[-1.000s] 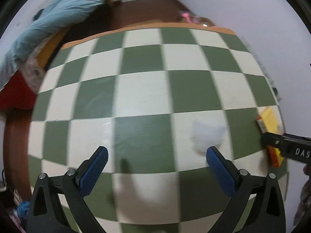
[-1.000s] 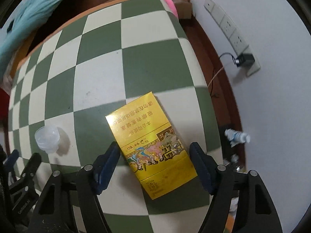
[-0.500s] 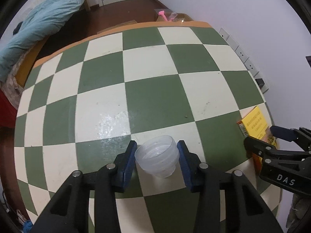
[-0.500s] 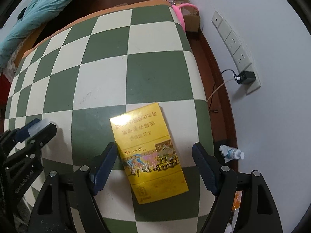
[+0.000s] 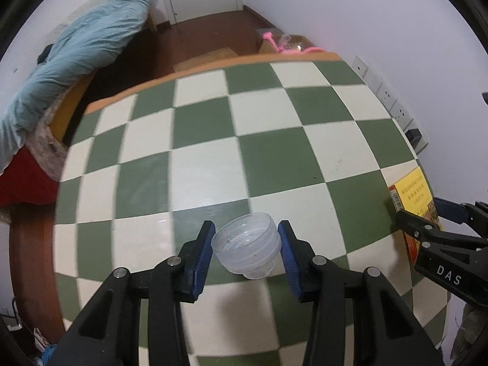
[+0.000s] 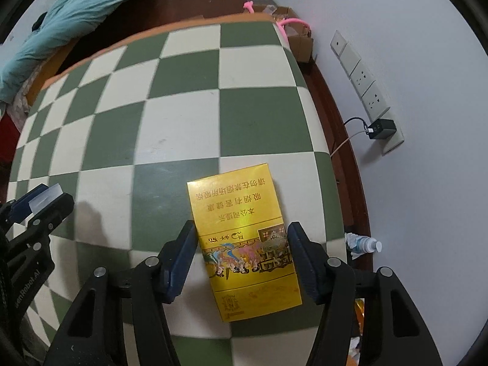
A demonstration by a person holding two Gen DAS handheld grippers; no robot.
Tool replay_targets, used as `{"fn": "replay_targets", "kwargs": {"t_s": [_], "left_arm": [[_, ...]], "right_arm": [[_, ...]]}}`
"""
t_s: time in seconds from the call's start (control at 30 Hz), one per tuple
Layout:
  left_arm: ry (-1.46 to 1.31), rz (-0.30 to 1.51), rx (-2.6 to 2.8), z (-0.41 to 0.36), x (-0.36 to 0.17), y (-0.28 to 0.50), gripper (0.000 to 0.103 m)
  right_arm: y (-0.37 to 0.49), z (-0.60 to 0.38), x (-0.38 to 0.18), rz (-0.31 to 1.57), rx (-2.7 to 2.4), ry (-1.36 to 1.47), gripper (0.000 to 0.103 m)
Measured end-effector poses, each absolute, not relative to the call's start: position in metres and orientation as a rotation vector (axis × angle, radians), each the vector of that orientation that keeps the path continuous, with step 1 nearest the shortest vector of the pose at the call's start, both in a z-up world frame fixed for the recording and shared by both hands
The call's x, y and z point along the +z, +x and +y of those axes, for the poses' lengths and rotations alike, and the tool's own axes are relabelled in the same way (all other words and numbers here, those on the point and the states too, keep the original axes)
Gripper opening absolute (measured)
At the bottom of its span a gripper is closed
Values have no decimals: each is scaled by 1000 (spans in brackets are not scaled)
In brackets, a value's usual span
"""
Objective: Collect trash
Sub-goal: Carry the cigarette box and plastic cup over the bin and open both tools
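My left gripper (image 5: 246,248) is shut on a small clear plastic cup (image 5: 247,250) and holds it tilted above the green and cream checkered table (image 5: 201,164). The cup also shows in the right wrist view (image 6: 45,196), between the left fingers. My right gripper (image 6: 241,254) has closed in on a yellow cigarette carton (image 6: 244,238); both pads sit at its long sides, and contact is hard to confirm. The carton lies near the table's right edge and shows in the left wrist view (image 5: 411,195) with the right gripper (image 5: 427,216) over it.
A wall with sockets (image 6: 363,79) and a plugged-in charger (image 6: 381,128) stands right of the table. A small bottle (image 6: 363,244) lies on the floor by the wall. A cardboard box with pink items (image 6: 292,35) and a bed with a blue duvet (image 5: 76,52) lie beyond the table.
My left gripper closed on the cup and lifted it. My right gripper narrowed around the yellow carton, which now lies straighter between the fingers.
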State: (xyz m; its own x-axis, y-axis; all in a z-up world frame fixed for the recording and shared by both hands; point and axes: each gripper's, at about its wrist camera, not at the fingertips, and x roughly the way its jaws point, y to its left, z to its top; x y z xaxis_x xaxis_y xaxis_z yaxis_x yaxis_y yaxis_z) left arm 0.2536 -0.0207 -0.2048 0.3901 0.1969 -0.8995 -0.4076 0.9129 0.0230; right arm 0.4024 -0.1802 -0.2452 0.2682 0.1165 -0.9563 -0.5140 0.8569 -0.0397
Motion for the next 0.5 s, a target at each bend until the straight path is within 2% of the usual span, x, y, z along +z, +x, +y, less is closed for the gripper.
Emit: {"fn": "replay_targets", "kwargs": {"t_s": [0.5], "left_arm": [[-247,944,538,46,-97,138,39]], "right_arm": [[292,-131,-142,1108,614,-219,62]]}}
